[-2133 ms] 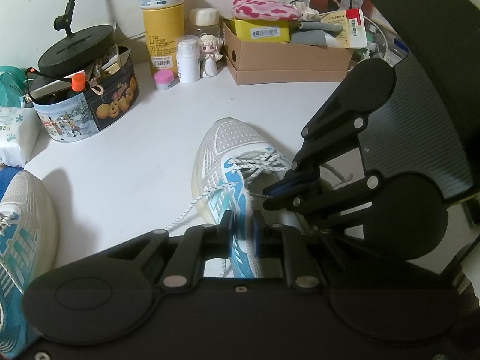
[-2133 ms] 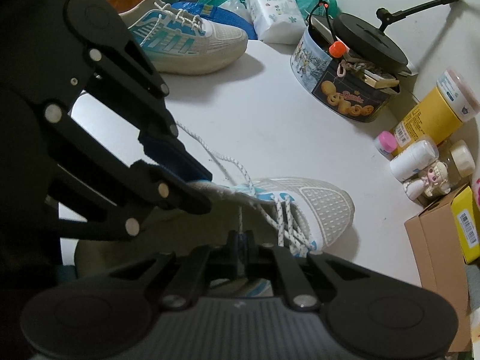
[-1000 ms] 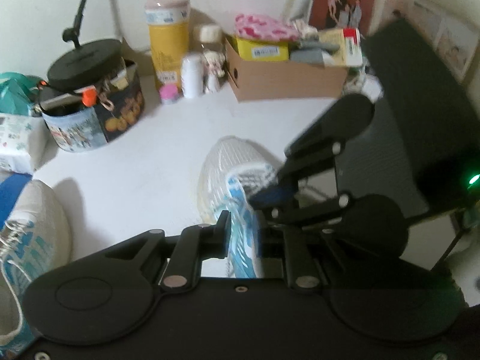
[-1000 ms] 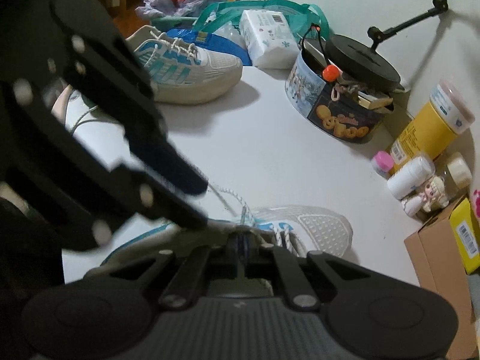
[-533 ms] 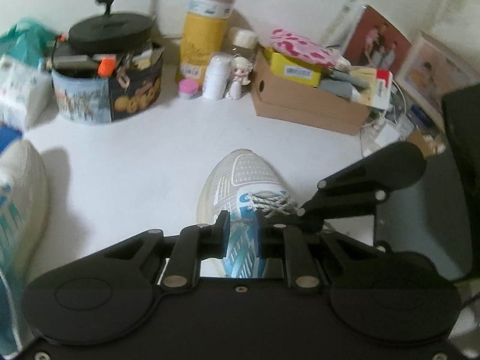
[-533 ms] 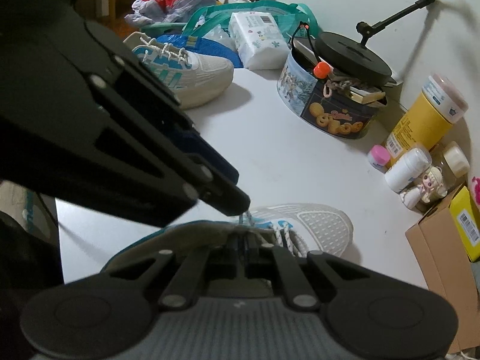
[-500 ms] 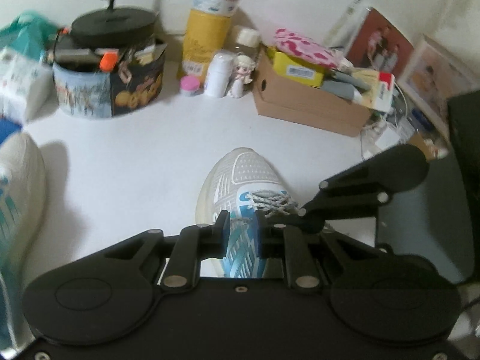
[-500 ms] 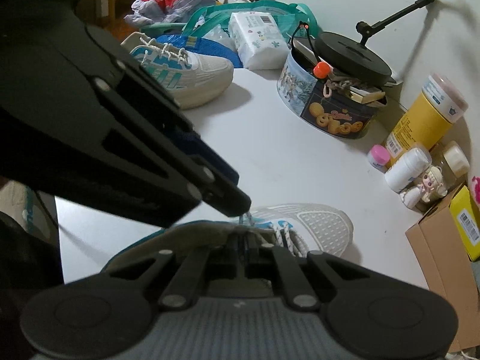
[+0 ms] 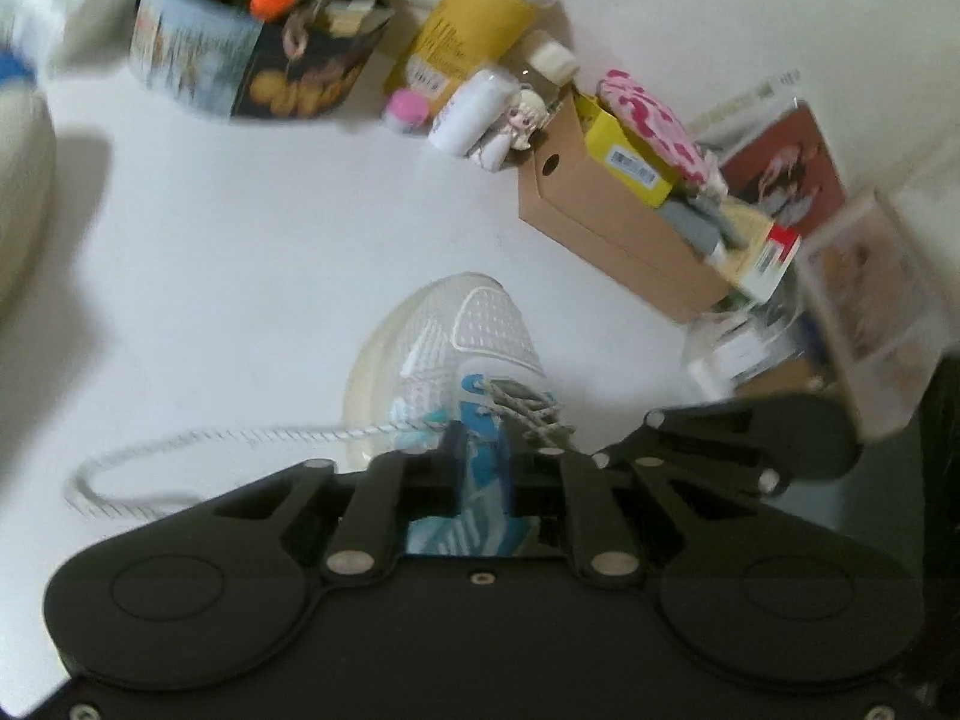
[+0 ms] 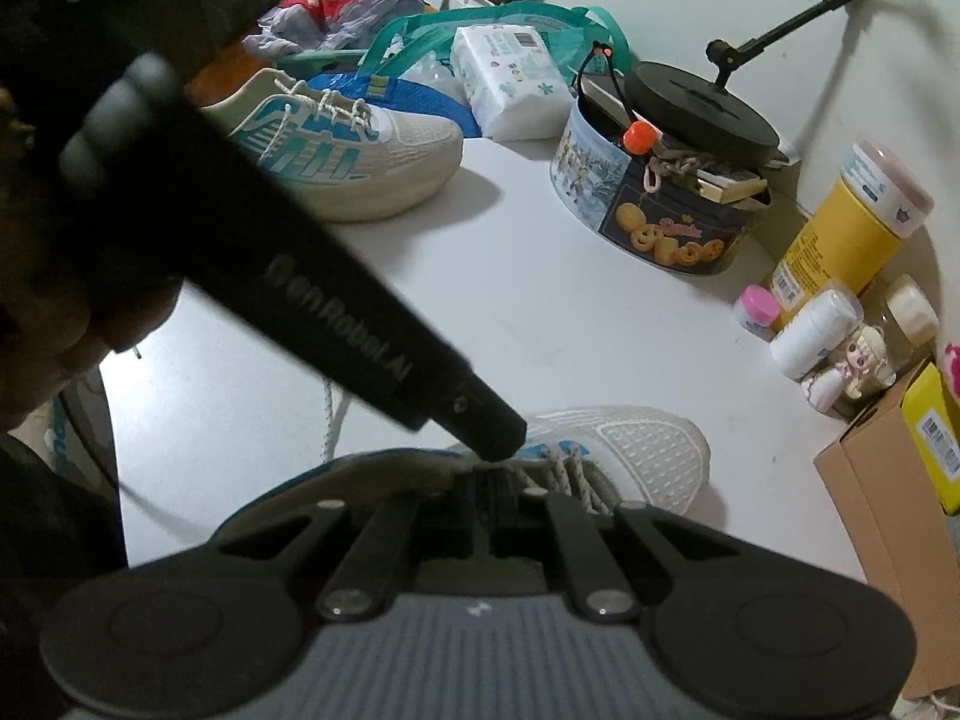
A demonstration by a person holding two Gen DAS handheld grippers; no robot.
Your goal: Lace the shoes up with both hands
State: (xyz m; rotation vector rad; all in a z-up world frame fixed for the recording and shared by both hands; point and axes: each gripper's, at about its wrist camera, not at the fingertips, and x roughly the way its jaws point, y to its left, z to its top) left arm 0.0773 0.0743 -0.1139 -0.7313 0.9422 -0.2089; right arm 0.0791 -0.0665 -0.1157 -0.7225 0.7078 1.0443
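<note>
Both grippers sit over the near shoe (image 9: pixel 474 330): left gripper (image 9: pixel 480 468) has a narrow gap between its fingers, nothing visibly held; right gripper (image 10: pixel 493 498) looks nearly closed, grip unclear. One lace (image 9: pixel 228 438) trails left across the table (image 9: pixel 240 252). Second shoe (image 10: pixel 360 162) stands well apart. Two shoes, two grippers.

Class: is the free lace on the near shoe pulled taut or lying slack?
Slack: the lace runs left from the near shoe and curls into a loose loop on the white table.

Cookie tin (image 10: pixel 654 228), yellow canister (image 10: pixel 840 240), cardboard box (image 9: pixel 612 240).
</note>
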